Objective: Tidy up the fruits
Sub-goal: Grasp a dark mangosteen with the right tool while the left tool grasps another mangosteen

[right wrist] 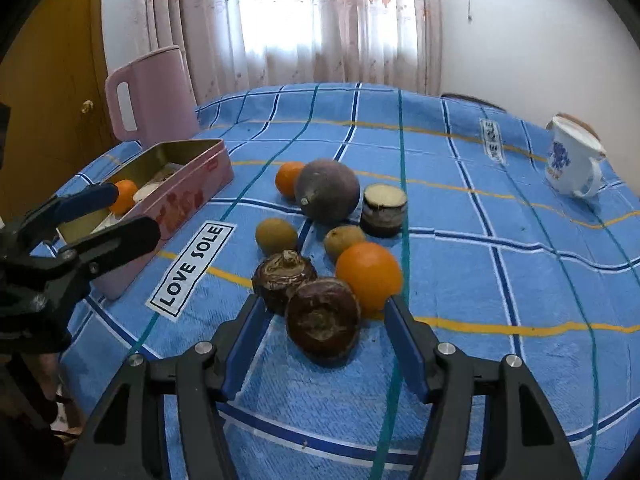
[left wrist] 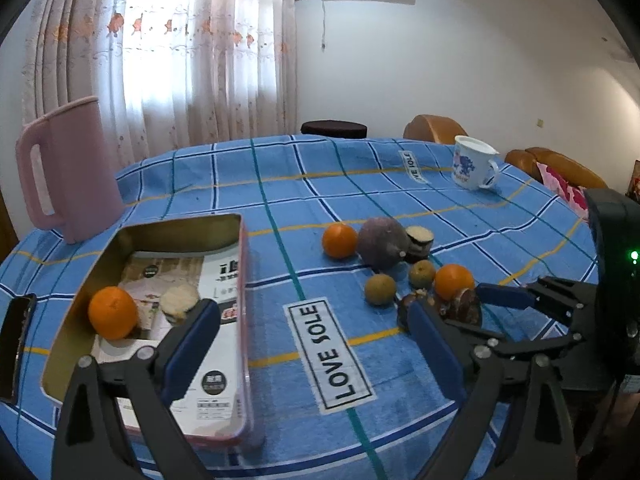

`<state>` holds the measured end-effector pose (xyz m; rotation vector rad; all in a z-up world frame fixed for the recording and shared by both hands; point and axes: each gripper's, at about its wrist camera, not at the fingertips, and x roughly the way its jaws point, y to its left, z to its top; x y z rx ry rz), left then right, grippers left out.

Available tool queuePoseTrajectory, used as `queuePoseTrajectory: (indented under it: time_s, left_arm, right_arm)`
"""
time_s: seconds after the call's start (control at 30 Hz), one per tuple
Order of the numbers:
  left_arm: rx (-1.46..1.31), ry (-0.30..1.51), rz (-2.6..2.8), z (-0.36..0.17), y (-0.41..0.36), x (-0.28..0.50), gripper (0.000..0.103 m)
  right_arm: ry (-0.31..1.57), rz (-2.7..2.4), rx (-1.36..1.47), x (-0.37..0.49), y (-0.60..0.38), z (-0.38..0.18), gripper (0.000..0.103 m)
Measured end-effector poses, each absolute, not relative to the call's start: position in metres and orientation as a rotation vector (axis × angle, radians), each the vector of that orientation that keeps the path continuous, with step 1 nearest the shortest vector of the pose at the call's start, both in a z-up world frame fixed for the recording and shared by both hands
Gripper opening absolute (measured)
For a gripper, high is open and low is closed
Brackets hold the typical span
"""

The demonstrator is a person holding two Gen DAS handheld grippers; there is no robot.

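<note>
Clearly a gathering job on the blue checked tablecloth (right wrist: 500, 280): loose fruit into the pink rectangular tin box (right wrist: 192, 196), already holding one small orange (left wrist: 113, 312) and a pale cut piece (left wrist: 180, 298). Largest of the loose pile, the dull purple round fruit (right wrist: 327, 190): probably heavy, too broad for an easy pinch. Next, the glossy orange (right wrist: 369, 274): firm, smooth, prone to rolling. Nearest, the dark brown flattish water chestnut (right wrist: 323, 322): hard, light, slick-skinned; best pinched across its widest middle, gently, to avoid squirting out. Lying on the cloth between the spread blue pads of the right gripper (right wrist: 324, 344), touching neither, with a second chestnut (right wrist: 283, 278) just beside the left pad. Left gripper (left wrist: 308, 344) likewise wide apart, holding nothing, one finger over the tin.
</note>
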<state>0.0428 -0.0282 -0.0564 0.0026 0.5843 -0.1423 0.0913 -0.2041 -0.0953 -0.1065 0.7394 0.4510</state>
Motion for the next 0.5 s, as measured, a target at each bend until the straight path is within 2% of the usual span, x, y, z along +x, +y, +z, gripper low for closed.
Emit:
queuePoseTrajectory:
  time_s: [0.03,0.07,0.37,0.5]
  left_arm:
    - [0.006,0.581,-0.149,-0.056,-0.03,0.042,0.097]
    - [0.011,0.575,-0.153,-0.055,-0.033,0.042,0.097]
    - [-0.003,0.613,-0.208,-0.06,-0.048,0.055,0.097]
    - [0.023,0.641,-0.242,-0.062,-0.066,0.061,0.092]
  right_arm:
    - [0.741,0.45,-0.109,0.09,-0.205,-0.097,0.043]
    - [0.749,0.457,-0.11,0.091,-0.205,-0.098,0.04]
    - [0.65,0.407,-0.074,0.084,-0.221,-0.088,0.04]
    - [0.632,0.331,-0.066,0.091,-0.237,-0.085,0.04]
